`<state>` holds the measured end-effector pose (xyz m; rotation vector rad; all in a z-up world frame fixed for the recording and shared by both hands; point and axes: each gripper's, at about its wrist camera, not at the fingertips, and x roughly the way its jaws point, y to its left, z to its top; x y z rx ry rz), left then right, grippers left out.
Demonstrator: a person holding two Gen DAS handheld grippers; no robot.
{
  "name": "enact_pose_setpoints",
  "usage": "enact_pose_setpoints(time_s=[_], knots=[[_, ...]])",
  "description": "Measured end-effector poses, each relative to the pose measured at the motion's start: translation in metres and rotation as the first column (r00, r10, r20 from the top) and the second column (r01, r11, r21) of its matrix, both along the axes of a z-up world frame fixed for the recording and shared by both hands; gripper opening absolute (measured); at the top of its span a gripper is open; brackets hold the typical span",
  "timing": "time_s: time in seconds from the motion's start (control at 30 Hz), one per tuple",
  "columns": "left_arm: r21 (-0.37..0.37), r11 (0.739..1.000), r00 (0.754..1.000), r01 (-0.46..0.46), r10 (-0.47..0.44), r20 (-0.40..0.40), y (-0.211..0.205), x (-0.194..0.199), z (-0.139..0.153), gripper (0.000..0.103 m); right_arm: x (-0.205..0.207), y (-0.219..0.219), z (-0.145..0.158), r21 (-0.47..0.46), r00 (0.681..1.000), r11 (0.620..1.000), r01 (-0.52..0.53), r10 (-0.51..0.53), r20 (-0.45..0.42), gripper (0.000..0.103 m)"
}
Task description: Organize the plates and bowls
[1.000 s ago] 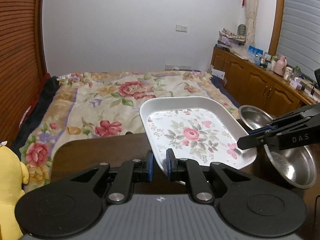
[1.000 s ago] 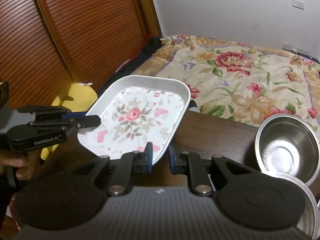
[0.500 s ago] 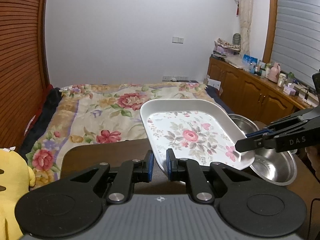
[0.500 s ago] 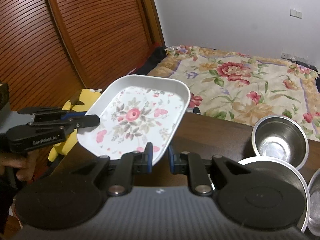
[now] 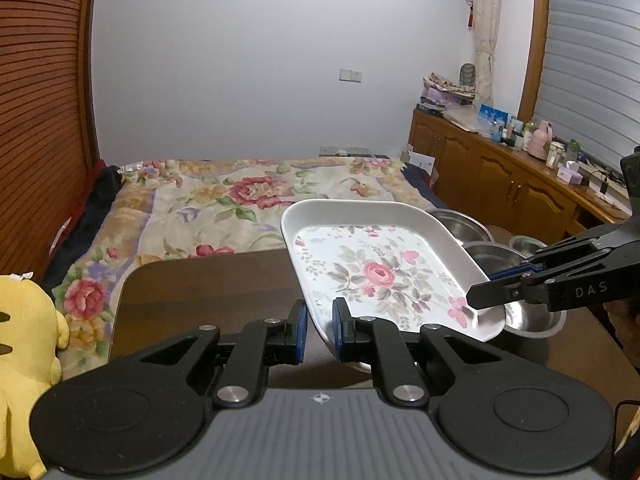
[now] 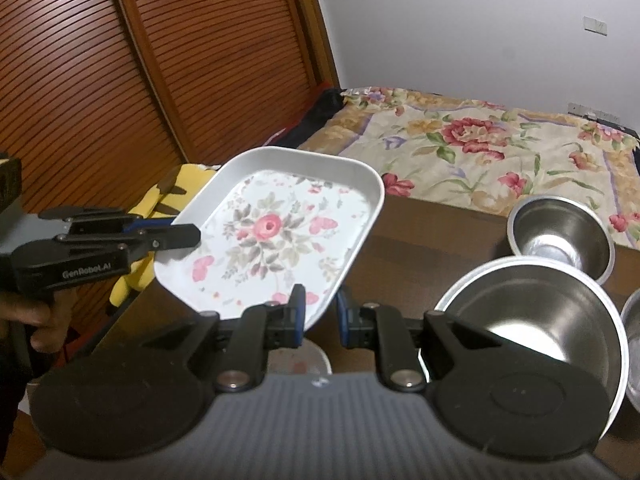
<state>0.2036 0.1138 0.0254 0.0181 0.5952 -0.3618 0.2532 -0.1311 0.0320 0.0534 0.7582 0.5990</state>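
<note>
Aloft, glossy floral tray (image 5: 376,276) — left tool (image 5: 319,328), right tool (image 6: 320,314) both clenching rim.

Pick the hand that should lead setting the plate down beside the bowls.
Right, probably. Both tongs grip the plate, but the right tongs hold the edge nearest the bowls; the left tongs hold the far edge.

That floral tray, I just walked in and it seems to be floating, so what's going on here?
A person holds a gripper in each hand, and both are clamped on the floral tray: the left gripper on one rim, the right gripper on another. The tray is lifted, slightly tilted, above the dark wooden table. Several steel bowls sit on the table beside it. Nothing has been stacked on the tray yet.
</note>
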Motion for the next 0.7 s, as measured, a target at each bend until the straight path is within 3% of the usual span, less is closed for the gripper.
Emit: enact_pose_setpoints(time_s=[0.7], knots=[[-0.007,1.000,0.999,0.015,-0.016,-0.043,0.000,-0.040,-0.029,0.015,-0.038,-0.004,-0.025,0.001,0.999,0.999,-0.037,0.037,-0.014,0.018]])
